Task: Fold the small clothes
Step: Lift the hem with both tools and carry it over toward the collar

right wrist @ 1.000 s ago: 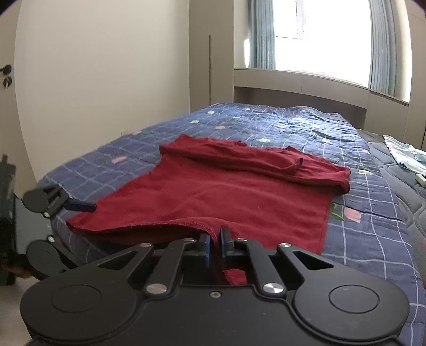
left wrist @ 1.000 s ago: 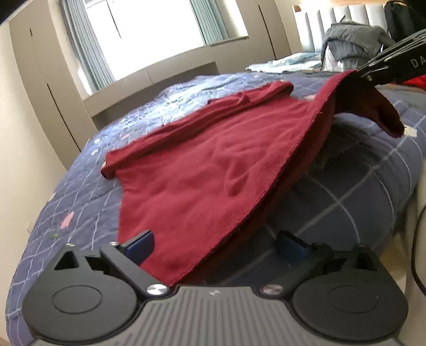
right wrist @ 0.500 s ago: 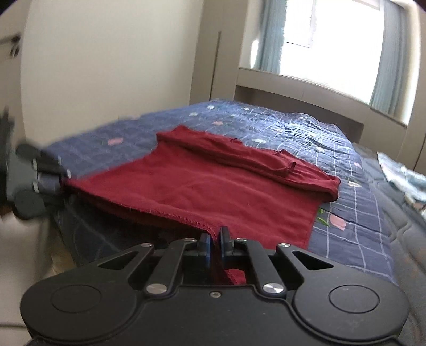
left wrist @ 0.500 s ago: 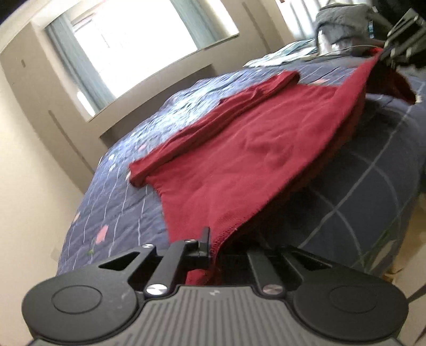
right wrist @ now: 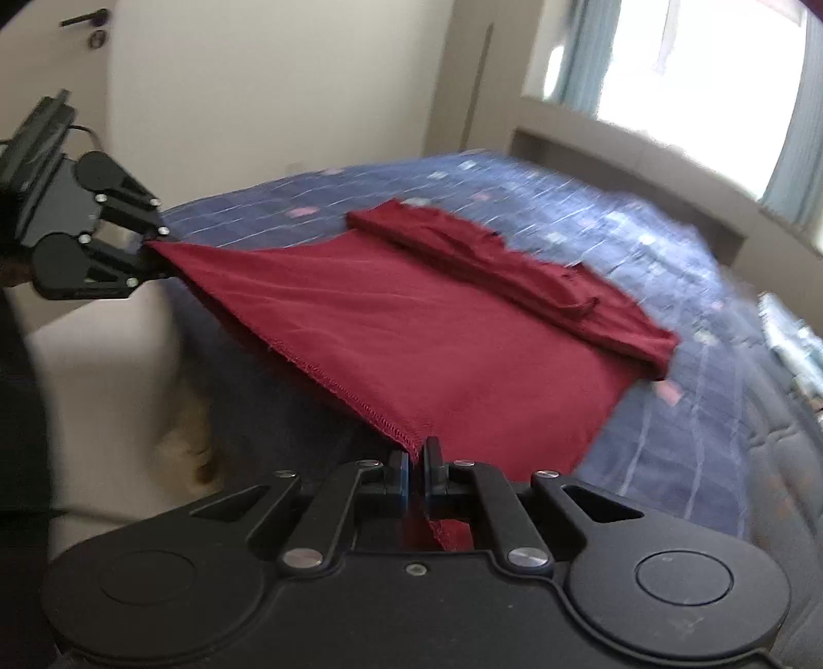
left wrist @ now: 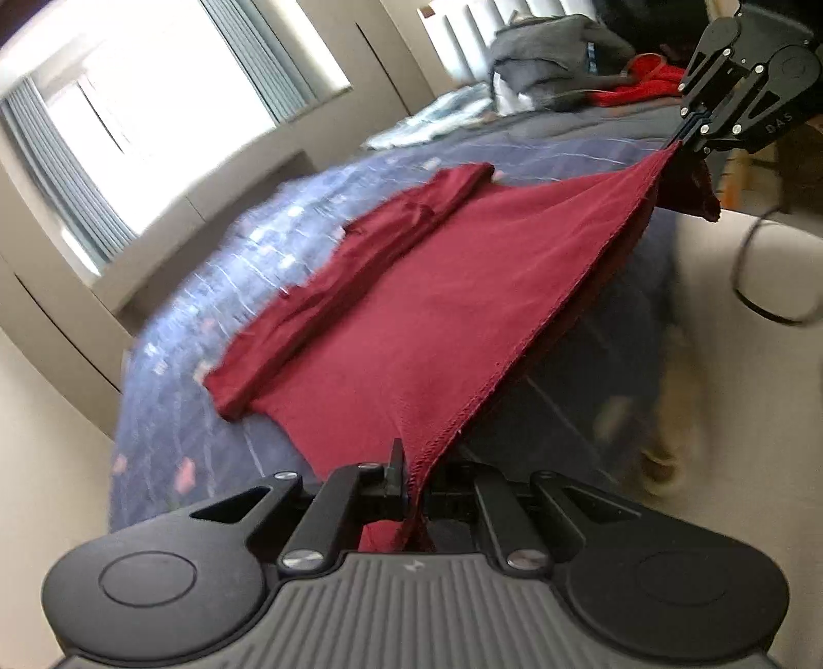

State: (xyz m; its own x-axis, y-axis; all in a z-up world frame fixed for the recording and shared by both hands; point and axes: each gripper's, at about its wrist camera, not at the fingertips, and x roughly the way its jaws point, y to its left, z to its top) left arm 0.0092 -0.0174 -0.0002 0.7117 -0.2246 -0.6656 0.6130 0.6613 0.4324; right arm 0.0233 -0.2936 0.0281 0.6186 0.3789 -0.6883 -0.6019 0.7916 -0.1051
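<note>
A dark red garment (left wrist: 437,309) lies on a blue checked bedspread (left wrist: 206,319), its sleeves folded across the far end. My left gripper (left wrist: 411,478) is shut on one hem corner. My right gripper (right wrist: 416,463) is shut on the other hem corner. The hem (right wrist: 329,381) is stretched taut between them and lifted off the bed's near edge. The right gripper also shows in the left wrist view (left wrist: 689,131), and the left gripper in the right wrist view (right wrist: 154,247). The garment also shows in the right wrist view (right wrist: 437,329).
The bedspread (right wrist: 643,247) extends far beyond the garment. A grey jacket (left wrist: 545,56), red clothing (left wrist: 638,82) and light blue cloth (left wrist: 437,118) lie at the far end. A window (right wrist: 694,67), wall ledge and door (right wrist: 82,36) surround the bed. A cable (left wrist: 761,303) hangs at right.
My left gripper closed on the hem corner. Both grippers have lifted and pulled the hem taut toward me, past the bed's near edge.
</note>
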